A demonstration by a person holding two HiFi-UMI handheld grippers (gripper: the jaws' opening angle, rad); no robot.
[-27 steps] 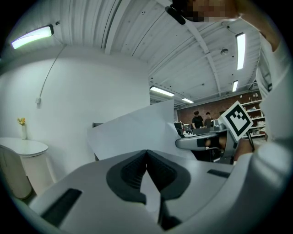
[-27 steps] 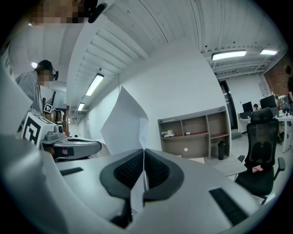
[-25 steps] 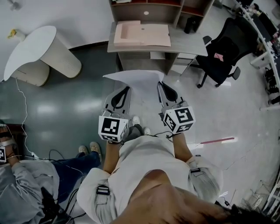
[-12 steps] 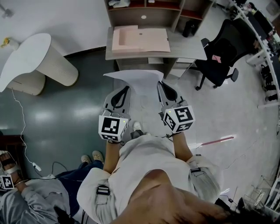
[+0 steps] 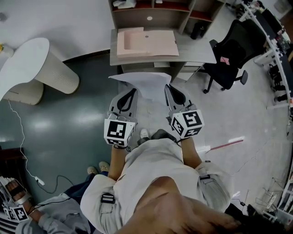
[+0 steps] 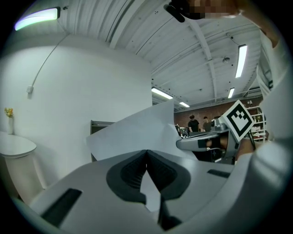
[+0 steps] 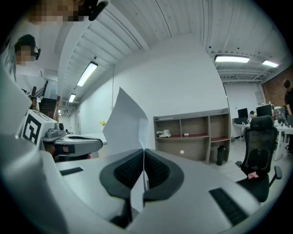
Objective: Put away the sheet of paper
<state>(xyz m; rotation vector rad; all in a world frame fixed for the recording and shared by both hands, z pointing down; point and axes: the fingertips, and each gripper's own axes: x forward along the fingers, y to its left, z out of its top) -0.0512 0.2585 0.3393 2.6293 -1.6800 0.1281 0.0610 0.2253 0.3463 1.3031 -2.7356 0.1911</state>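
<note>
A white sheet of paper (image 5: 145, 82) hangs in the air between my two grippers, held level in front of the person's body. My left gripper (image 5: 132, 92) is shut on the sheet's left edge, and the paper (image 6: 132, 132) rises from between its closed jaws. My right gripper (image 5: 168, 87) is shut on the right edge, where the paper (image 7: 126, 123) stands up as a curled flap. Ahead lies a pink folder (image 5: 146, 42), open on a grey desk (image 5: 197, 51).
A wooden shelf unit (image 5: 151, 11) stands behind the desk. A black office chair (image 5: 231, 59) is at the right, a white round table (image 5: 27, 64) at the left. A seated person (image 5: 59, 215) and a cable (image 5: 20, 137) are at the lower left.
The person has walked toward the desk with the sheet in both grippers. Desk and folder have come a little nearer, and the seated person has slid toward the bottom left corner.
</note>
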